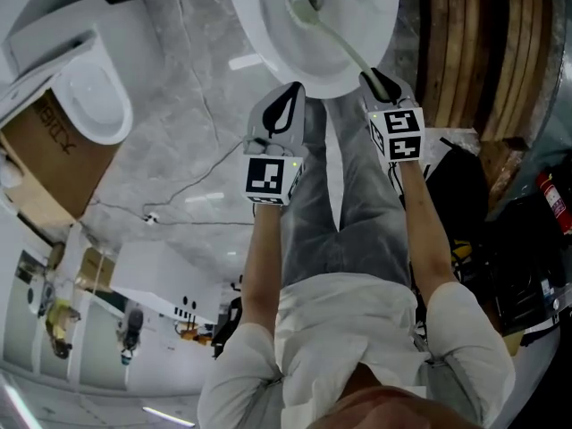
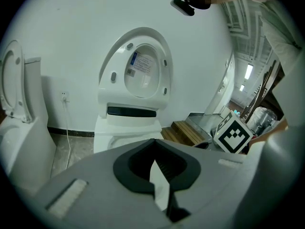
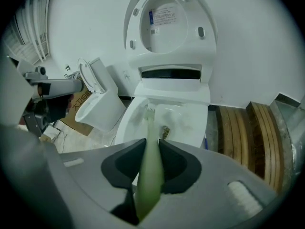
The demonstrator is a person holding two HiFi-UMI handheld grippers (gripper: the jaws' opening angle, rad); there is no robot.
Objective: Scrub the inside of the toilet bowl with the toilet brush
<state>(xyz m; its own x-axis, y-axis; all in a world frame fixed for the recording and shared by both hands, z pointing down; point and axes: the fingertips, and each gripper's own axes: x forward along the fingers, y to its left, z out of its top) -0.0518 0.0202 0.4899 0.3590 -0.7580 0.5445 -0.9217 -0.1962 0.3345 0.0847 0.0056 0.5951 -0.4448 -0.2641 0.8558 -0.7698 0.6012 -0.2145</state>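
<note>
The white toilet bowl [image 1: 313, 25] stands open in front of the person's knees, its lid [image 3: 169, 20] raised. My right gripper [image 1: 380, 83] is shut on the pale green handle [image 3: 150, 175] of the toilet brush. The handle reaches forward over the rim, and the brush head [image 3: 150, 109] sits inside the bowl [image 3: 178, 120], near a brown spot [image 3: 166, 131]. My left gripper [image 1: 286, 105] hangs beside the bowl's near rim, jaws shut with nothing in them. The left gripper view looks past that gripper [image 2: 155, 168] at the toilet [image 2: 136, 99].
A second toilet [image 1: 89, 96] and a cardboard box [image 1: 54, 150] stand to the left. Wooden planks [image 1: 483, 52] lie to the right of the bowl, with a red fire extinguisher [image 1: 554, 199] further right. A thin cable [image 1: 179, 190] runs across the marble floor.
</note>
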